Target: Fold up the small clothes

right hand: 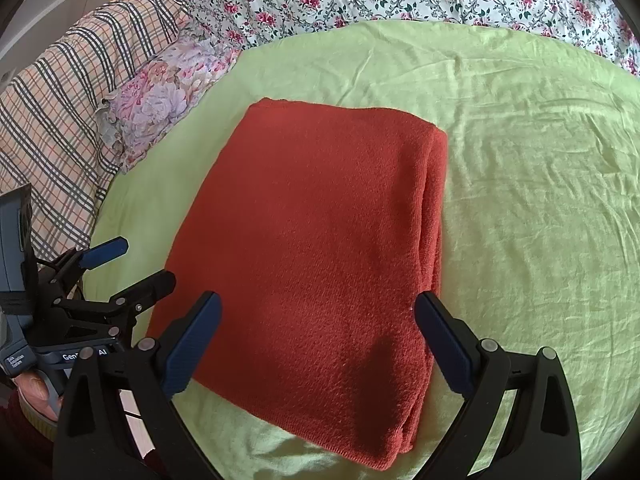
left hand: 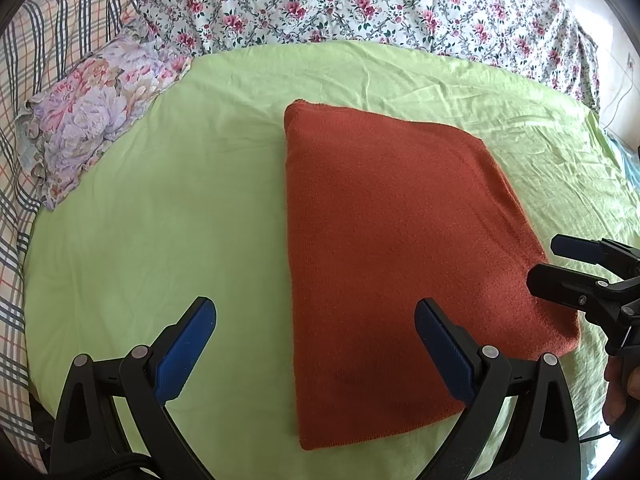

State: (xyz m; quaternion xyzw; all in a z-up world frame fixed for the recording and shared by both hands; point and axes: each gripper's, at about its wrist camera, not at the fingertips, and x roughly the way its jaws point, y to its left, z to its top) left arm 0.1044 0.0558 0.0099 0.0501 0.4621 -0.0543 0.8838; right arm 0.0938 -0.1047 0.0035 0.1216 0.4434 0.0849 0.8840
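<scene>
A rust-red knitted garment [left hand: 392, 248] lies folded into a flat rectangle on the light green sheet [left hand: 160, 220]; it also shows in the right wrist view [right hand: 312, 232], with stacked folded layers along its right edge. My left gripper [left hand: 316, 320] is open and empty, hovering over the garment's near left edge. My right gripper [right hand: 318, 314] is open and empty above the garment's near edge. The right gripper [left hand: 560, 264] shows at the garment's right side, and the left gripper [right hand: 132, 260] shows at its left side.
A floral pillow [left hand: 92, 112] lies at the left of the green sheet [right hand: 540, 200]. A flowered quilt [left hand: 360, 4] runs along the back. A plaid blanket [right hand: 60, 112] lies at the far left.
</scene>
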